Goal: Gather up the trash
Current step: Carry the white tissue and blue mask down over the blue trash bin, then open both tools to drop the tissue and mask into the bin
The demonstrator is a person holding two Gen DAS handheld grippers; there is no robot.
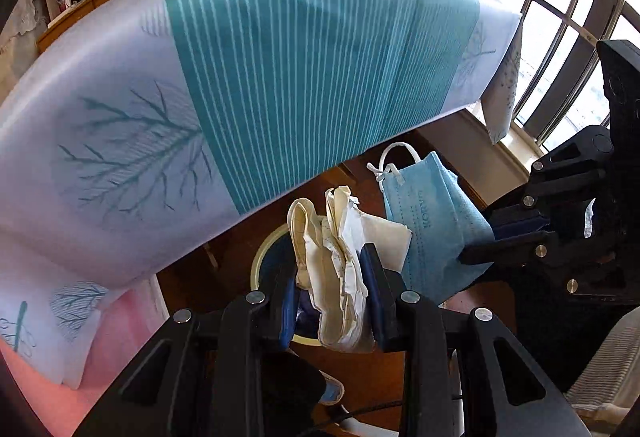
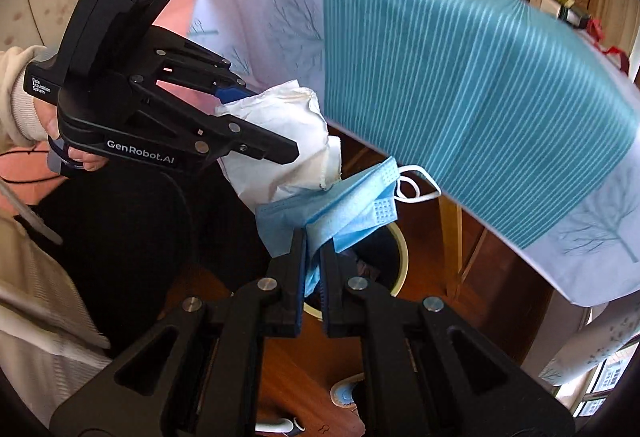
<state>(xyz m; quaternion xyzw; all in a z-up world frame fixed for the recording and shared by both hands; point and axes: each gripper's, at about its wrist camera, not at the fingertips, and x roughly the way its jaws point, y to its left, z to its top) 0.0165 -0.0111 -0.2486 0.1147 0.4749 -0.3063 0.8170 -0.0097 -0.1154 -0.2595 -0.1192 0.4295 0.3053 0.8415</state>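
Trash comes in two pieces, each pinched in its own tool and both held above a bin on the floor. In the left wrist view, the left gripper [image 1: 332, 301] is clamped on a crumpled wad of cream and white paper tissue [image 1: 340, 261], its blue-padded fingers [image 1: 370, 293] pressing the wad from both sides, so the jaws stand partly apart around the bulk. In the right wrist view, the right gripper [image 2: 314, 269] is closed tight on a pale blue pleated disposable face mask [image 2: 344, 209], gripped near one folded end; the rest of the mask fans upward and its white elastic ear loops [image 2: 416, 183] hang free.

Both items look very light and soft. The wad is squashy and should hold its crushed shape — a grip across its thick middle, as here, seems secure. The mask is limp, thin fabric; held by an edge it droops and sways, and a loose loop could well snag on a finger at release.

Just below and beyond both tools sits a round cream-rimmed waste bin with a dark inside [image 2: 394, 257], on a reddish-brown wooden floor [image 2: 432, 269]. Above and behind hangs a white tablecloth with a teal striped panel and printed bare trees [image 1: 280, 77], draped over a table whose far edge carries clutter. A barred window [image 1: 560, 17] lies to one side.
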